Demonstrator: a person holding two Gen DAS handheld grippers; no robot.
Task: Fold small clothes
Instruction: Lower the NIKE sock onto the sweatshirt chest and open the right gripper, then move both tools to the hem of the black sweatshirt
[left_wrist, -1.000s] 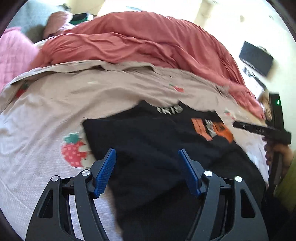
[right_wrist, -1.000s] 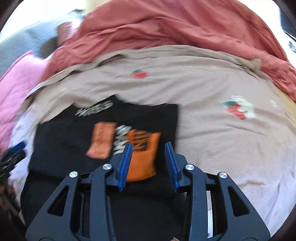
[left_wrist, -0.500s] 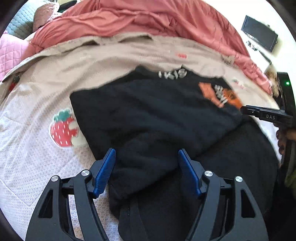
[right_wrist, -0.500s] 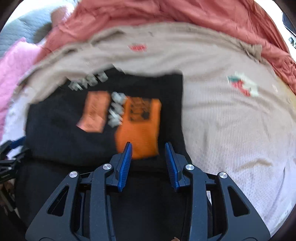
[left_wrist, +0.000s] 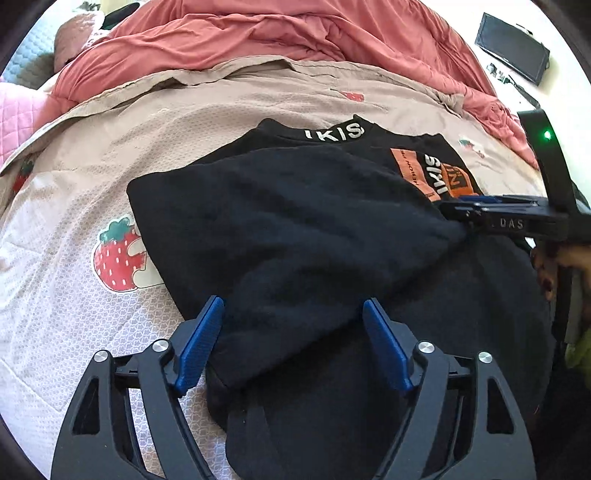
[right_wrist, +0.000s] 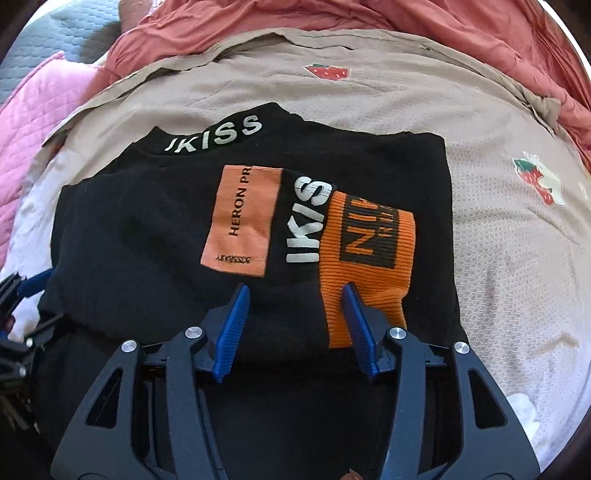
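Black top (left_wrist: 295, 229) folded on strawberry sheet (left_wrist: 74, 314) — both tools' jaws just widened

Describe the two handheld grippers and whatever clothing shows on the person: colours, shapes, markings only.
Left gripper: black skeletal frame with cut-out windows, silver pivot bolts, two blue ribbed pads. Right gripper: same build; seen side-on in the left wrist view it carries white "DAS" lettering, with a green light glowing on the black upright behind it. A yellow-green sleeve shows at that view's edge.

Bright daylight, sharp focus, fisheye-warped dark edges
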